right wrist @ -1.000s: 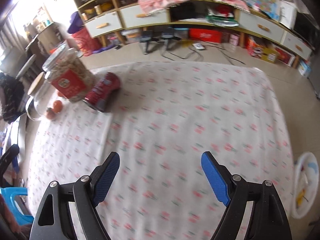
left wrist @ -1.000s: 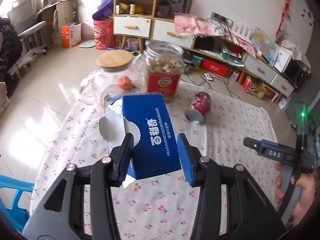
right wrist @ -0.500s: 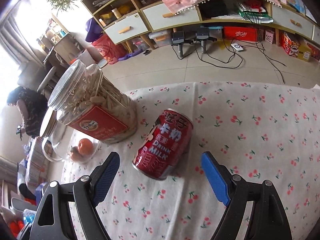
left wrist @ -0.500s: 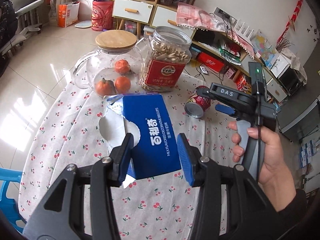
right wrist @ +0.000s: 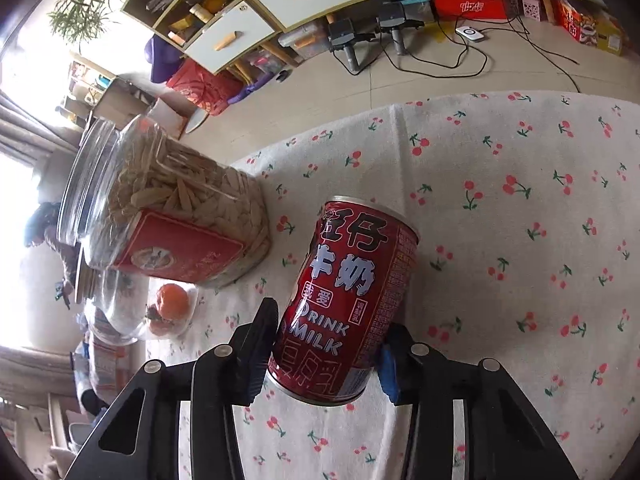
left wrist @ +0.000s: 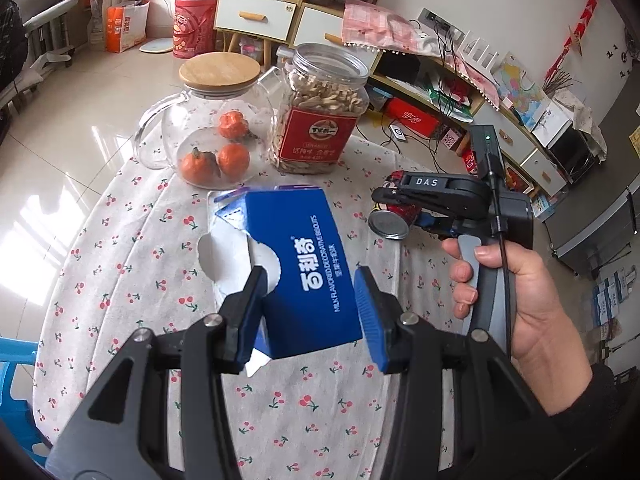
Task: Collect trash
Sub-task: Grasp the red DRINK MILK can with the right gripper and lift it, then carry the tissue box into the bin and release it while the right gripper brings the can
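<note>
Both tongs clamped on trash above the cherry-print table (left wrist: 132, 248).

Left wrist view: left tongs (left wrist: 310, 312) pinch the blue biscuit box (left wrist: 298, 264), its long axis pointing away, torn end far.
Right wrist view: right tongs (right wrist: 326, 354) grip the red milk can (right wrist: 348, 296) lying on the table, its length pointing away.

Red milk can (right wrist: 348, 300) between right tool (right wrist: 326, 354) fingers.

"DRINK MILK" can (right wrist: 348, 304) ("DAS" claw (left wrist: 404, 204))
</note>
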{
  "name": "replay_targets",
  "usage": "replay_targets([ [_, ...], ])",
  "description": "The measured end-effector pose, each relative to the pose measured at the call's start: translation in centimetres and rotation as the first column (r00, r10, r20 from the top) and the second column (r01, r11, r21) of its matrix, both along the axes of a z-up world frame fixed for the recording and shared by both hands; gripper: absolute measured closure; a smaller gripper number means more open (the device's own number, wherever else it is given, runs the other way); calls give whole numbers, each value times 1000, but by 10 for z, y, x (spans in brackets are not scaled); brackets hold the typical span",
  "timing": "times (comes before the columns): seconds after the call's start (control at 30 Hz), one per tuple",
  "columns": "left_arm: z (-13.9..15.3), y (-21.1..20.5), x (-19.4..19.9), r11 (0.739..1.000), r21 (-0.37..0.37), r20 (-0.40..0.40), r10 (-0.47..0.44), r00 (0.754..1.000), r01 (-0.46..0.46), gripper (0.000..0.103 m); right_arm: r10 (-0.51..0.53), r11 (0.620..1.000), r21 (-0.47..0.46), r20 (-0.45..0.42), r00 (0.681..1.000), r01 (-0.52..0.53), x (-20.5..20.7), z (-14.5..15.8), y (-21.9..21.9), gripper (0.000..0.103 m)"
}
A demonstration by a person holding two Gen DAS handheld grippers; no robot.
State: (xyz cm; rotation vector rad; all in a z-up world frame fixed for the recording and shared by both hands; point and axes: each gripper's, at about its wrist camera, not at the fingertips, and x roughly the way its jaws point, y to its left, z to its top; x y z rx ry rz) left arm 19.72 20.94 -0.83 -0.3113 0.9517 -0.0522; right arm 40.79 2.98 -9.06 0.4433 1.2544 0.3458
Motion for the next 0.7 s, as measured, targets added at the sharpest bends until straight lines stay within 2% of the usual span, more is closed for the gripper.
replay_targets([
  [0.17, 0, -6, -6, 1000, 7, 5, -27, 1000, 27, 56, 26, 999, -27, 46, 999, -25, -35, 29, -23, 60],
  [0.4, -1, -25, -13, 996, 30, 16, -82, 996, 82, 56, 24, 998, -64, 104, 994, -17, -92, 60, -78, 60],
  [0.57, -6, -47, -18, 989, 6, 4, -147, 989, 147, 56, 0, 996, -89, 124, 992, 11, -132, 68, -120, 60],
  [0.7, -5, -66, -24, 981, 18, 12, -195, 981, 194, 56, -33, 993, -106, 130, 991, 47, -158, 70, -154, 60],
])
